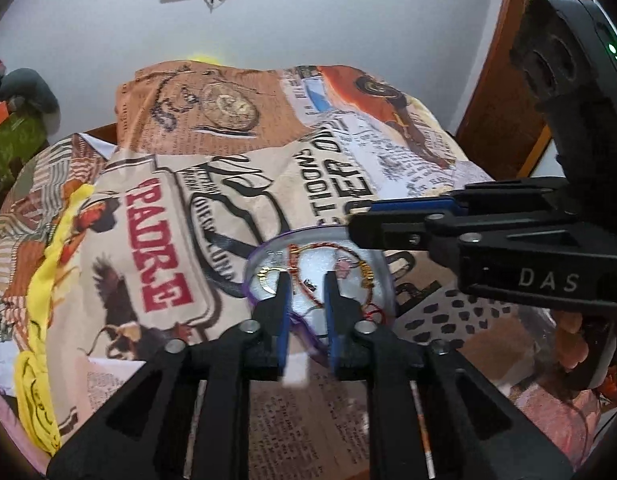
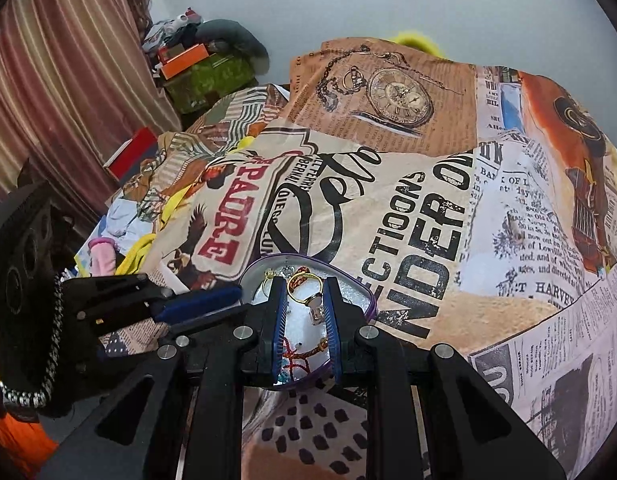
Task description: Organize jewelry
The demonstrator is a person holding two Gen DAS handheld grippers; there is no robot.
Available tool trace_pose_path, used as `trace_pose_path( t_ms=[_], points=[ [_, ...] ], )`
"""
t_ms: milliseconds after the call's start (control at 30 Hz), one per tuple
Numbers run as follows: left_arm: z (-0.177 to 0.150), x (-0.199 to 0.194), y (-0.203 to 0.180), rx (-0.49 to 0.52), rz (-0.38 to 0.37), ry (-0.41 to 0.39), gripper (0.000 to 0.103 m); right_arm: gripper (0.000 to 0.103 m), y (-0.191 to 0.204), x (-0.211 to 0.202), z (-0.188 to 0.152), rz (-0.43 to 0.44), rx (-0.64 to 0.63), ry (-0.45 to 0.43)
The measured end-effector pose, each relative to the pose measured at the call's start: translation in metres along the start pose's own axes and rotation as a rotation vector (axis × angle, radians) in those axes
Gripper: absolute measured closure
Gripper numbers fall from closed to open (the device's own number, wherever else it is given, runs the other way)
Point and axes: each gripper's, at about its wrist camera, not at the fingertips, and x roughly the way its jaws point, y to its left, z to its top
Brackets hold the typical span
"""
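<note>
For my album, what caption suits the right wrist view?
Right gripper poised over a jewelry dish holding a gold ring on printed cloth.

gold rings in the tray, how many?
2 visible: a stone-set gold ring between the right gripper fingers, and a plain gold ring at the tray far left. Others may be hidden.

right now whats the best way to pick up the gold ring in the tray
Take the gold ring by its thin band, from above. It lies nearly flat among red threads in the shallow tray, so one finger should drop inside the hoop and one outside. The right tool already straddles it, open.
</note>
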Motion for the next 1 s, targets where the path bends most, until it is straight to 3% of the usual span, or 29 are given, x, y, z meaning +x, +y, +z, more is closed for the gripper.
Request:
trace_pose_path(
  t_ms=[367, 533, 667, 733, 900, 1000],
  points=[
    [-0.007, -0.015, 0.020, -0.053, 0.016, -0.009, 0.058, 0.086, 0.008, 0.010, -0.009, -0.002, -0.040, 0.061],
    [-0.012, -0.018, 0.021, -0.057, 0.019, 0.005, 0.057, 0.084, 0.008, 0.012, -0.008, -0.002, -0.023, 0.094],
    [-0.015, -0.022, 0.020, -0.054, 0.022, 0.010, 0.057, 0.065, 0.012, 0.010, -0.010, -0.038, -0.035, 0.096],
    [-0.016, -0.025, 0.020, -0.054, 0.025, 0.011, 0.057, 0.061, 0.013, 0.007, -0.012, -0.066, -0.045, 0.085],
    [-0.017, -0.036, 0.018, -0.061, 0.029, 0.008, 0.057, 0.061, 0.017, -0.010, -0.015, -0.107, -0.067, 0.062],
    [-0.015, -0.052, 0.013, -0.063, 0.026, -0.018, 0.057, 0.061, 0.021, -0.034, -0.017, -0.119, -0.066, 0.005]
  ],
)
